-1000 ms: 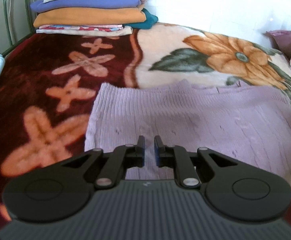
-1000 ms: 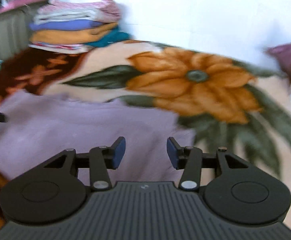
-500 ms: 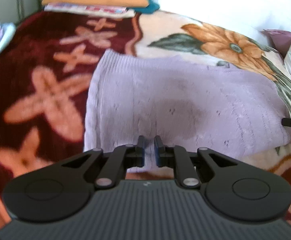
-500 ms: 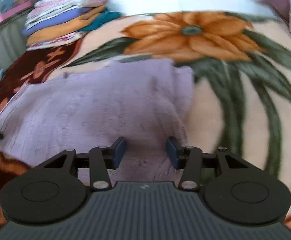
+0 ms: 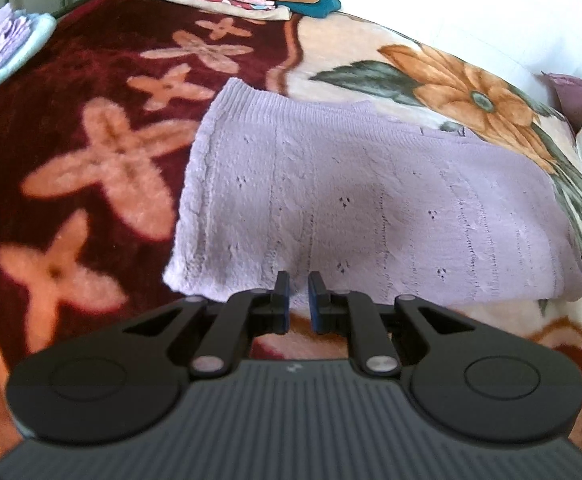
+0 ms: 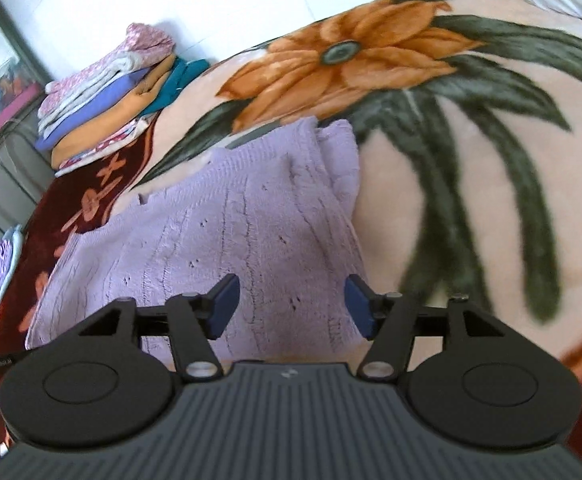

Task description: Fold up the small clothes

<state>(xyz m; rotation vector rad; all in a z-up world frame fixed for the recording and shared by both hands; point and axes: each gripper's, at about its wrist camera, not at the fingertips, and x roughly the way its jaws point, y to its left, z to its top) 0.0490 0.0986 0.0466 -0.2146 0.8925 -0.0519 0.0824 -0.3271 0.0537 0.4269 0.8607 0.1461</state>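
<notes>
1. Task item: lilac knit garment (image 5: 371, 208), already folded at least once into a rough rectangle, lying flat on the floral blanket (image 5: 91, 152) of the bed. Near edge sits just ahead of both grippers.
2. Left gripper (image 5: 299, 304): jaws nearly shut, only a thin gap, nothing between them. Tips hover at the garment's near edge, toward its left end; contact w/ cloth can't be told.
3. Right gripper (image 6: 291, 306): jaws have just been opening wider, now roughly mid-spread. Knit shows below the gap, but the pads aren't pressing on it, so no grip yet. It sits over the garment's right near corner, wrist tilted.
4. Step in hand, my read: re-approach for the next fold, both grippers lining up on the near edge.
5. Next move needs: left jaws must open before they can pinch anything; right must drop onto the corner and close on all layers, not just the top one. Then lift both ends evenly and carry the edge across.
6. Risk: thick loose knit, layers may slip apart if the pinch is shallow.
7. Done pile (image 6: 103, 100) of folded clothes sits at the bed's far corner, well apart; likely the destination.
</notes>
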